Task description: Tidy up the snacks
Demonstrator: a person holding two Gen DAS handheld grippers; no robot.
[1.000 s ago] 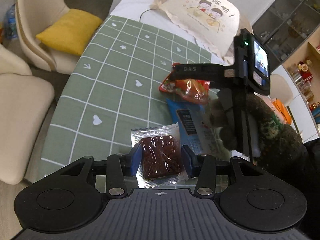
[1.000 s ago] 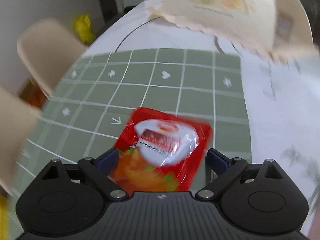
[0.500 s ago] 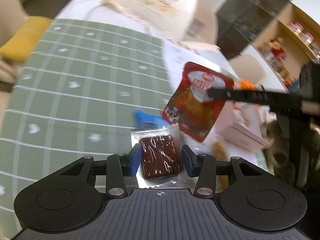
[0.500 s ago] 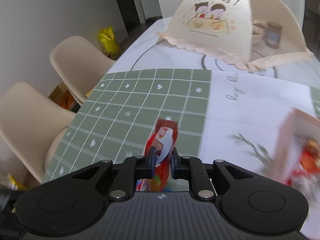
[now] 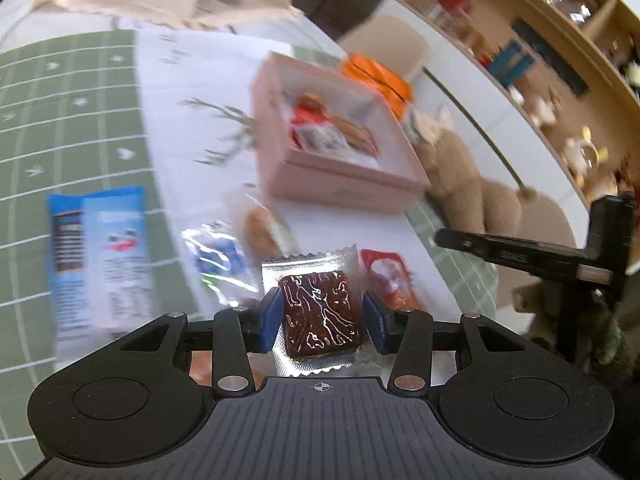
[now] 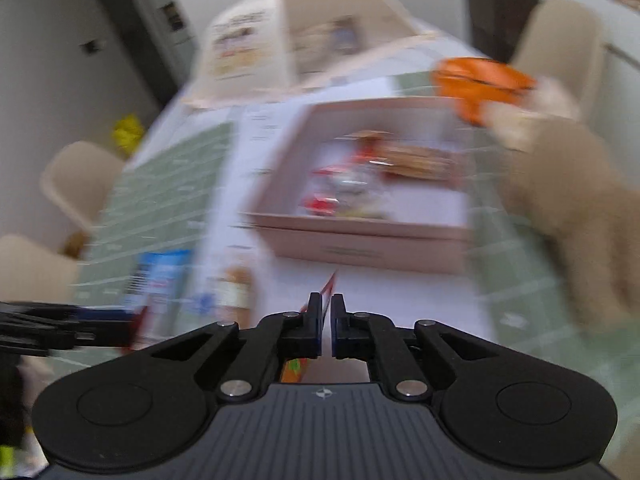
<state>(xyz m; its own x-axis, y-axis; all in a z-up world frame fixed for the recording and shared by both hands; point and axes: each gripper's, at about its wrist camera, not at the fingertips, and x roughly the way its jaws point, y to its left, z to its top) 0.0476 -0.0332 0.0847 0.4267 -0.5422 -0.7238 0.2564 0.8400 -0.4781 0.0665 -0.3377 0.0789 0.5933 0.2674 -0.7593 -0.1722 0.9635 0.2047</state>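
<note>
My left gripper (image 5: 319,314) is shut on a brown square snack in a clear silver-edged wrapper (image 5: 318,312), held above the table. My right gripper (image 6: 327,322) is shut on a red snack packet (image 6: 329,286), seen edge-on between the pads. A pink open box (image 5: 340,184) with several snacks inside stands ahead on the white cloth; it also shows in the right wrist view (image 6: 360,236). Loose snacks lie before it: a blue-and-white packet (image 5: 98,248), a clear blue-printed packet (image 5: 218,258), a small bun (image 5: 262,230) and a red packet (image 5: 390,280).
An orange object (image 5: 378,74) and a tan plush toy (image 5: 468,176) sit right of the box. A cream food cover (image 6: 256,52) stands at the far end of the table. Beige chairs (image 6: 76,184) stand at the left. The right gripper's body (image 5: 532,252) shows at right.
Both grippers have swung right toward the pink box, each still holding its snack. The red packet now sits edge-on in the right gripper. Both views are motion-blurred.
</note>
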